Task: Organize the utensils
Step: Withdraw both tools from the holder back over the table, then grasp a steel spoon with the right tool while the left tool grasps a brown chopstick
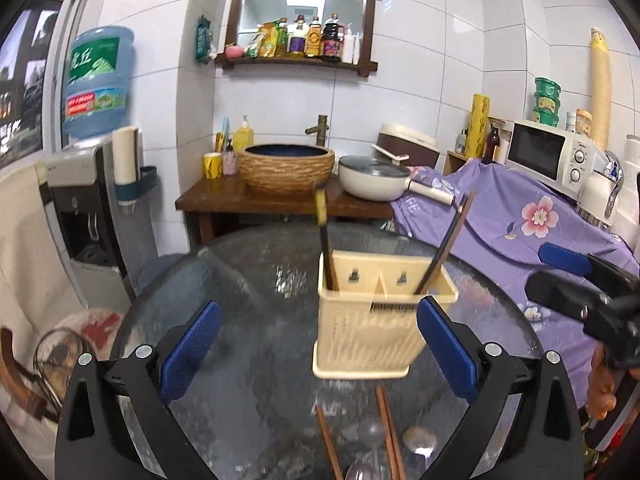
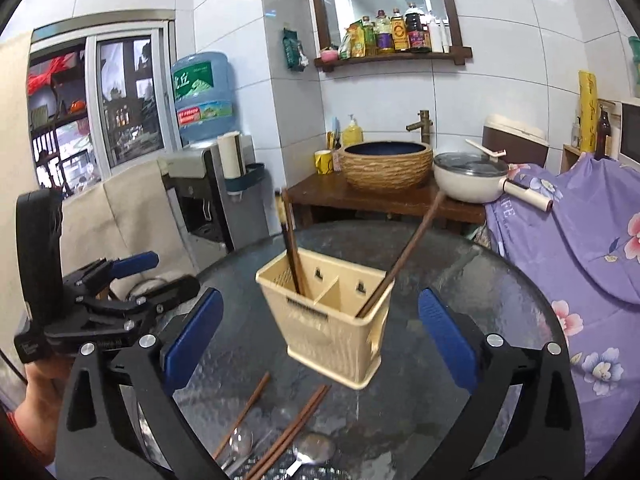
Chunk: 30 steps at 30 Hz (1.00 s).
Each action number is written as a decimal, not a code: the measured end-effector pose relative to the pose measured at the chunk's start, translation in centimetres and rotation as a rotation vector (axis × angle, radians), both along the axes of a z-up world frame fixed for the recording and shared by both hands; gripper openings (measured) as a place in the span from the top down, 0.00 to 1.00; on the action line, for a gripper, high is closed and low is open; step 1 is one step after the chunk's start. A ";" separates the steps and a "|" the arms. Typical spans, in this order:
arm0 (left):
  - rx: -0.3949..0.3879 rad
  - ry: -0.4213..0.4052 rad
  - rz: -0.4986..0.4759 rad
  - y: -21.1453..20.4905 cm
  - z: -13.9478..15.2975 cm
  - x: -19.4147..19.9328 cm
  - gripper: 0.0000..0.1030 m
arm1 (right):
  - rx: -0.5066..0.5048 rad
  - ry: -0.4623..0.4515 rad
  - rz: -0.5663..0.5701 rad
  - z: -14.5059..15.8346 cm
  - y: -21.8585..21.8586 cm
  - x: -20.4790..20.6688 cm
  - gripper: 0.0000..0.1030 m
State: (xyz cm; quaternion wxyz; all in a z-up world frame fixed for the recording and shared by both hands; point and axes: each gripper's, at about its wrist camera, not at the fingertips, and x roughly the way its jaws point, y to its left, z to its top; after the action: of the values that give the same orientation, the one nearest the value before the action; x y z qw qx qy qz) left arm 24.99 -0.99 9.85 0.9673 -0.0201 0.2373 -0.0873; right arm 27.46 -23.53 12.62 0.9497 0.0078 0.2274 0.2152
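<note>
Both of your claws stand released and empty: the left claw (image 1: 318, 354) has its blue pads spread wide to either side of the cream plastic two-compartment utensil holder (image 1: 374, 316), and the right claw (image 2: 320, 344) is spread just as wide, with nothing between its pads. The holder stands near the middle of the round dark glass table (image 2: 480, 280). One dark chopstick with a pale tip (image 1: 324, 236) leans in its left compartment, and a brown wooden chopstick (image 2: 404, 256) leans out of its right compartment. Still loose on the table's near edge are several brown wooden chopsticks (image 2: 296, 428) and some metal spoons (image 2: 316, 446), lying close together and partly overlapping. In my judgement you are between placements, with sorting partly done. Your next move calls for lowering one claw to the near edge, singling out one chopstick or spoon from the cluster, and closing squarely on its shaft before lifting it to the proper compartment.
</note>
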 end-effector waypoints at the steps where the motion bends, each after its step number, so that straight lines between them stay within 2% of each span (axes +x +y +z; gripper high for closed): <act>1: -0.001 0.009 0.007 0.2 -0.8 -0.5 0.07 | -0.008 0.005 0.004 -0.8 0.2 -0.5 0.06; 6: 0.005 0.064 0.017 0.7 -4.3 -2.3 0.07 | -0.075 0.057 0.034 -5.2 1.4 -2.5 0.06; 11: 0.019 0.087 0.041 1.4 -6.6 -3.8 0.07 | -0.077 0.140 0.044 -9.3 1.9 -3.6 0.06; 21: 0.024 0.171 0.058 2.6 -10.1 -4.9 0.08 | -0.091 0.249 0.013 -14.2 1.6 -4.5 0.06; 26: 0.000 0.229 0.064 3.2 -12.0 -5.3 0.25 | -0.152 0.251 -0.026 -15.4 1.9 -5.3 0.06; 30: -0.007 0.271 0.058 3.5 -13.2 -5.5 0.40 | -0.154 0.280 -0.044 -16.2 1.4 -5.3 0.06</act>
State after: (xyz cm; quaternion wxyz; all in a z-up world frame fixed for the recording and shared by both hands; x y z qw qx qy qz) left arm 19.45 2.48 -3.30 0.9285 -0.0420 0.3646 -0.0567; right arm 22.12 -22.12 -3.58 0.9110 -0.0303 0.3731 0.1728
